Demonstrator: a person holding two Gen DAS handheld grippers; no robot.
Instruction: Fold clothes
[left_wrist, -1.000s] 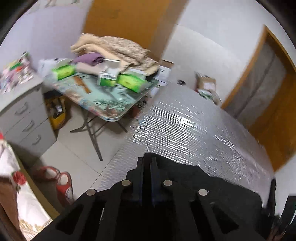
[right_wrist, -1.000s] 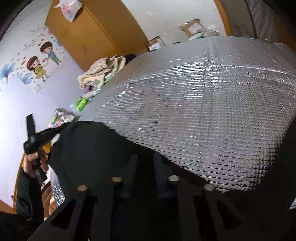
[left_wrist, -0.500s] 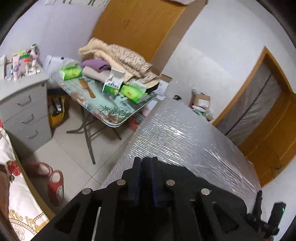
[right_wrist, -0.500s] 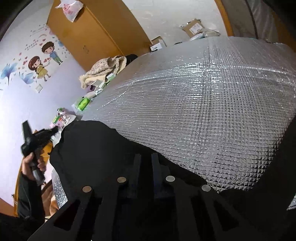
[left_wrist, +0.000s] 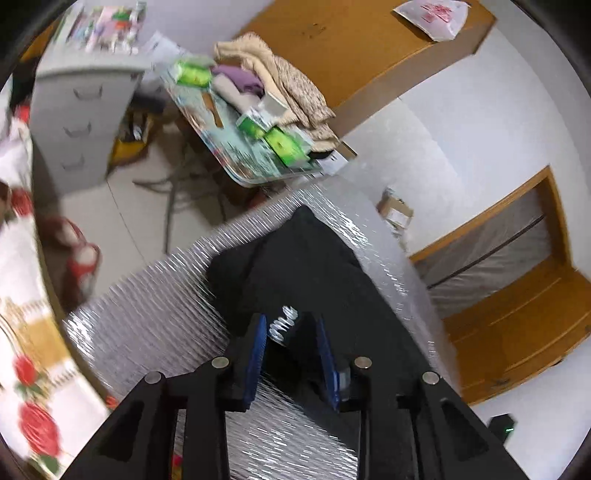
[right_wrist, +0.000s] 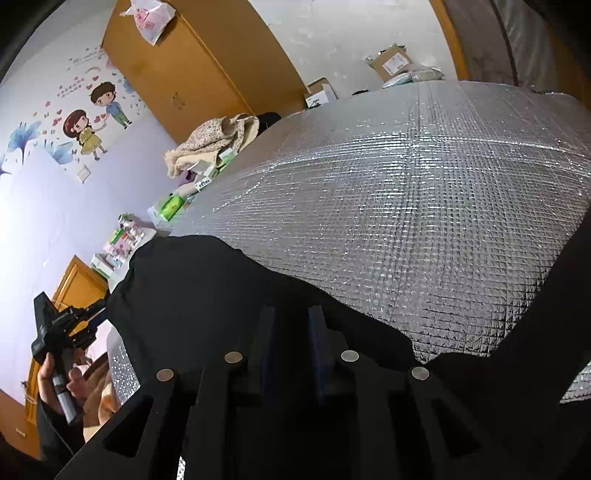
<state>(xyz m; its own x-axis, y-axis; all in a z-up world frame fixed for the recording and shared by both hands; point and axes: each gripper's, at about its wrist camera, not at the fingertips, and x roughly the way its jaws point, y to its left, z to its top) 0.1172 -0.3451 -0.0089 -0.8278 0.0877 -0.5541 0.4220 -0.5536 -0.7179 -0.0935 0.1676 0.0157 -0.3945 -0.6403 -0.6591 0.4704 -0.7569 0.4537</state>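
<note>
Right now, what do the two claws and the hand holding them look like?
Both are matte black plastic tools. The left claw has two flat fingers lined with blue pads, and round silver studs sit on its black frame. The right claw shows the same silver studs; its pads look dark blue. In the right view, the left hand grips a black pistol-style handle below a dark sleeve.
</note>
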